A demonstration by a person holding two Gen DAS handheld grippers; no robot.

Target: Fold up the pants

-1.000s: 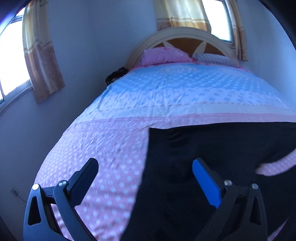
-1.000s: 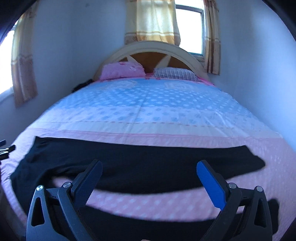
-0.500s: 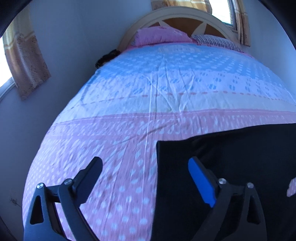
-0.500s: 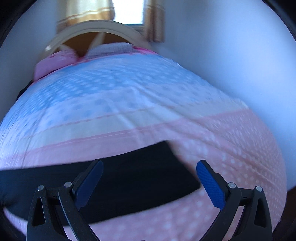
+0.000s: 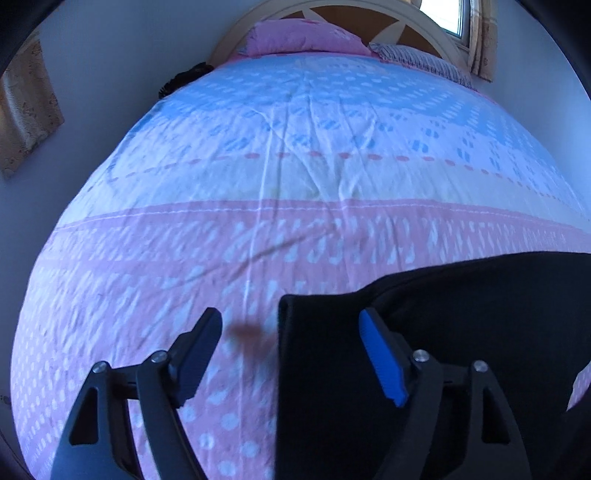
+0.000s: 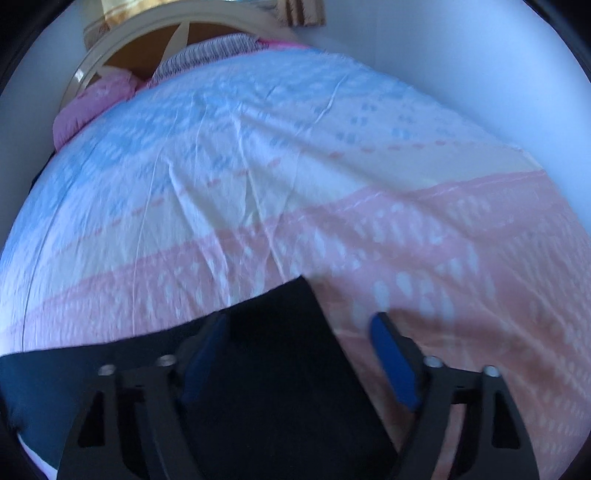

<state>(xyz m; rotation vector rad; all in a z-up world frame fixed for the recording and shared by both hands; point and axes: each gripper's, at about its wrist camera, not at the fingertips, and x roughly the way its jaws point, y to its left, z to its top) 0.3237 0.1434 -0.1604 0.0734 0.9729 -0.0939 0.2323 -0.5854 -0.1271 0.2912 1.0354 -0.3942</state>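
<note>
Left gripper (image 5: pixel 291 347): jaws stand wide apart, nothing between them. It hangs low over the bedsheet (image 5: pixel 295 177), straddling the end edge of the black pants (image 5: pixel 461 332). The finger with the blue pad (image 5: pixel 380 365) is over the dark cloth; the other, black finger (image 5: pixel 195 347) is over the pink dotted band of the sheet. Whether either finger touches the fabric cannot be told.

Right gripper (image 6: pixel 301 354): jaws likewise wide, holding nothing. It sits over the other end of the pants (image 6: pixel 277 362), where a squared corner of the cloth points up the bed. One blue-padded finger (image 6: pixel 395 365) is above bare pink sheet (image 6: pixel 295 166) just beside the cloth edge; the other (image 6: pixel 203 354) is over the black cloth. This view is motion-blurred, so contact cannot be judged.

The pants lie flat across the pink lower band of the bed, running side to side.

At the head of the bed: a pink pillow (image 5: pixel 303 37) and a striped pillow (image 5: pixel 421 62) against an arched headboard (image 5: pixel 369 14). A curtain (image 5: pixel 26 110) hangs on the left wall.
</note>
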